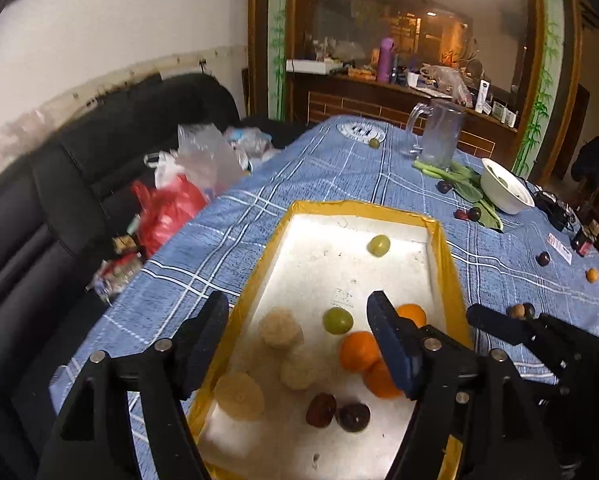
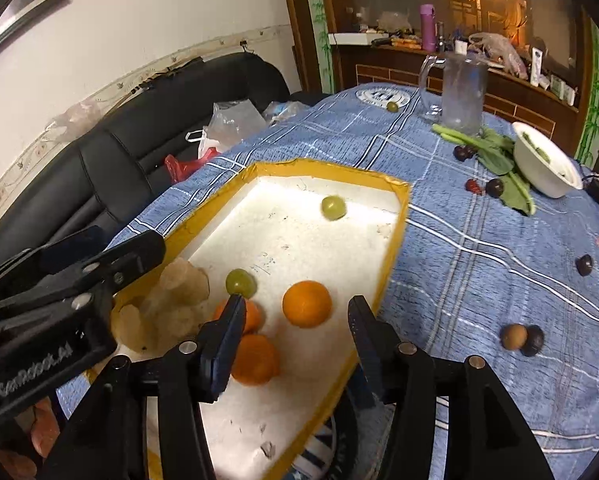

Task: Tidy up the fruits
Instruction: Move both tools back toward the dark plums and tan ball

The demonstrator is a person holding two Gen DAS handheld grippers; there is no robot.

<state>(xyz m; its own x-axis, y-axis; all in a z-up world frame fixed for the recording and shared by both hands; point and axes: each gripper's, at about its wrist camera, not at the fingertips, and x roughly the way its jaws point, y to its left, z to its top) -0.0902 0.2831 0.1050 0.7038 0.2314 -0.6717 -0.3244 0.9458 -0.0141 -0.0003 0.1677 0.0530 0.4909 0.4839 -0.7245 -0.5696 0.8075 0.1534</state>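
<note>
Left gripper (image 1: 297, 340) angled down over tray (image 1: 445, 258), jaws apart, nothing gripped; pale cakes (image 1: 279, 327) and green grape (image 1: 338, 320) lie between fingers. Right gripper (image 2: 297, 330) tilted down over tray's near end, jaws parted, empty; orange (image 2: 307, 304) loose on tray floor between them. Second grape (image 1: 378, 245) at tray's 12 o'clock end. Dark fruits (image 2: 522, 338) on desk (image 2: 479, 248) at 3 o'clock, outside tray.

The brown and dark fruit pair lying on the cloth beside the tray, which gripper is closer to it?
Right. The right gripper hangs over the tray's near edge beside the pair; the left gripper is farther across the tray.
</note>
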